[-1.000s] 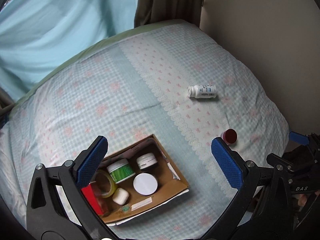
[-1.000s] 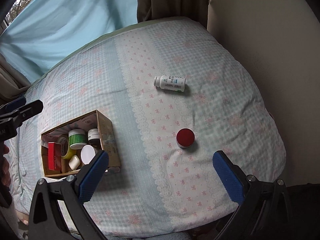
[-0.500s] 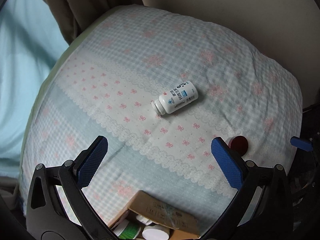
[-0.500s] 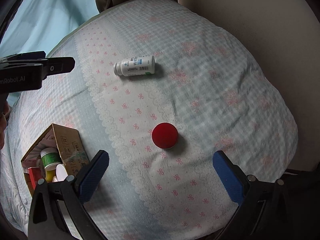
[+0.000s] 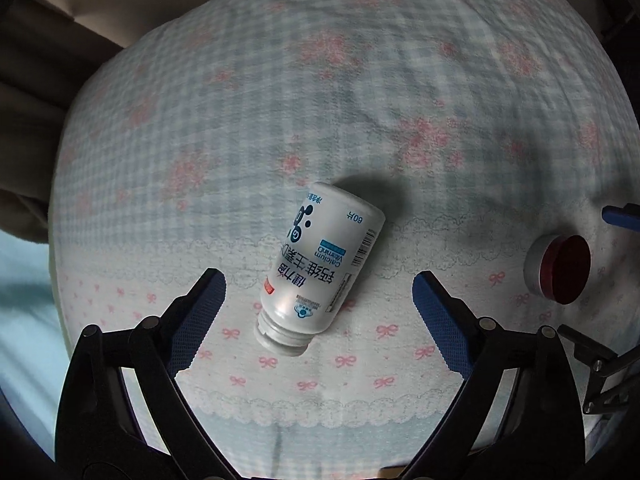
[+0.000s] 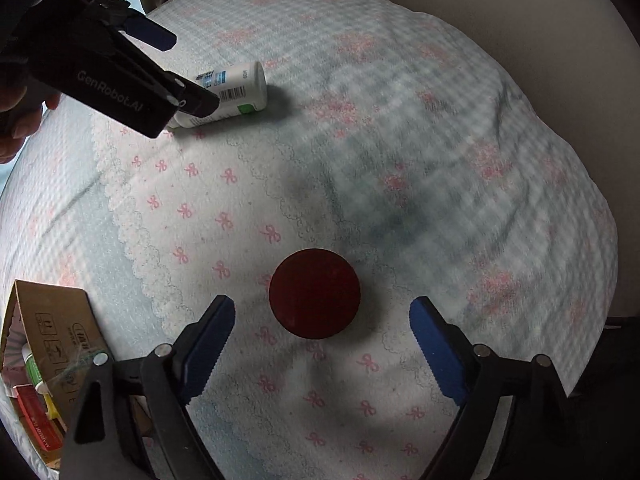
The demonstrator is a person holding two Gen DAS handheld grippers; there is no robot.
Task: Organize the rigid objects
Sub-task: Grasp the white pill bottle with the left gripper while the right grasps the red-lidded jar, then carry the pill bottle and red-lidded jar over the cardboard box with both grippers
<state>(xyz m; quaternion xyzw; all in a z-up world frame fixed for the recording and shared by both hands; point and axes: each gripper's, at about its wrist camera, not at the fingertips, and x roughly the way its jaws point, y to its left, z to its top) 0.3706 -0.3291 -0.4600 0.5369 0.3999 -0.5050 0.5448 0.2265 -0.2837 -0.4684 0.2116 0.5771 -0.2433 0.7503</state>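
Note:
A white pill bottle point(image 5: 320, 264) lies on its side on the bedspread, cap end toward me. My left gripper point(image 5: 320, 292) is open, its blue fingers on either side of the bottle's cap end, not touching it. The bottle also shows in the right wrist view point(image 6: 236, 88), partly behind the left gripper. A small jar with a red lid point(image 6: 315, 294) stands on the bed. My right gripper point(image 6: 322, 320) is open just in front of it, fingers flanking its near side. The jar shows at the right edge of the left wrist view point(image 5: 558, 268).
A cardboard box point(image 6: 52, 332) holding several containers sits at the lower left of the right wrist view. The checked bedspread point(image 6: 400, 160) with pink bows covers the bed. A beige wall point(image 6: 520, 8) runs behind the bed's far edge.
Both grippers have moved forward and down toward the bed. The left now straddles the white bottle. The right has closed in on the red-lidded jar. The box has slid out of the left view.

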